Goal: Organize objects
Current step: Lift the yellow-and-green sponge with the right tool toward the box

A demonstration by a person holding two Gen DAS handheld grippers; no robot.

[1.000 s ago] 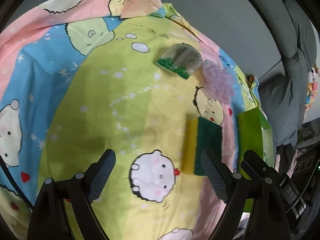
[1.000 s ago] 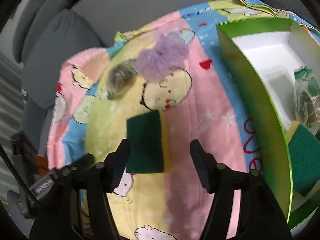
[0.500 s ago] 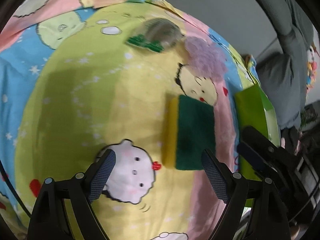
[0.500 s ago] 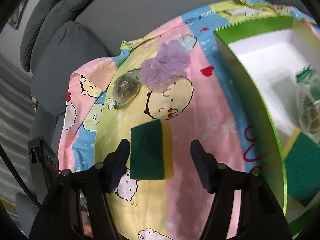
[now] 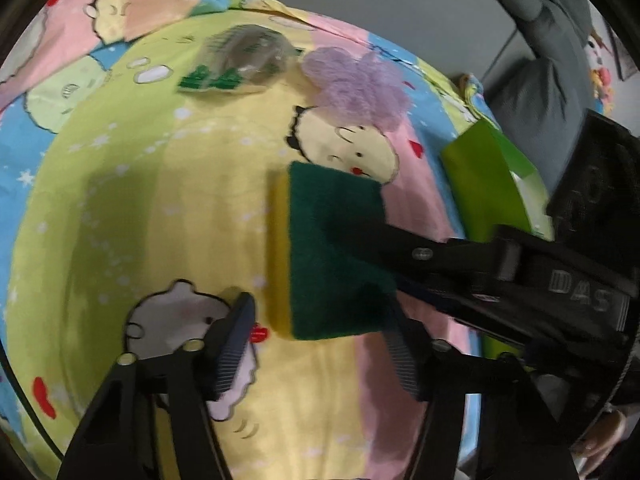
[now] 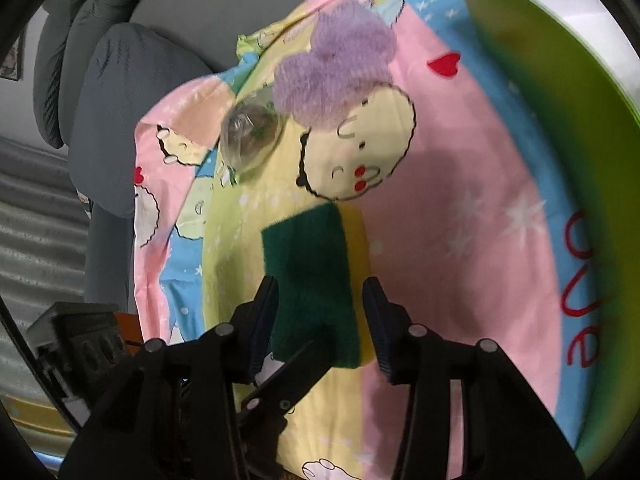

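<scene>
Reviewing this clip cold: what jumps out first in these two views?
A green-and-yellow sponge lies mid-sheet on the cartoon bedsheet, with the right hand-held gripper closing around it and the left hand-held gripper closing just beside it. Beyond sit a purple puff and a clear packet; a green box stands to the right.

Layout as seen from the right wrist view, clock directions taken from the sponge [image 6: 312,280]:

- Resting flat on the cloth [image 6: 460,240], at centre.
- At 12 o'clock, near: puff [image 6: 336,76], on the cloth.
- At 11 o'clock: bag [image 6: 252,140], on the cloth, touching the puff's left edge.
- At 3 o'clock, well apart: box [image 6: 560,128], standing on the cloth.
- At 10 o'clock, behind the cloth's far edge: cushion [image 6: 132,100].
</scene>
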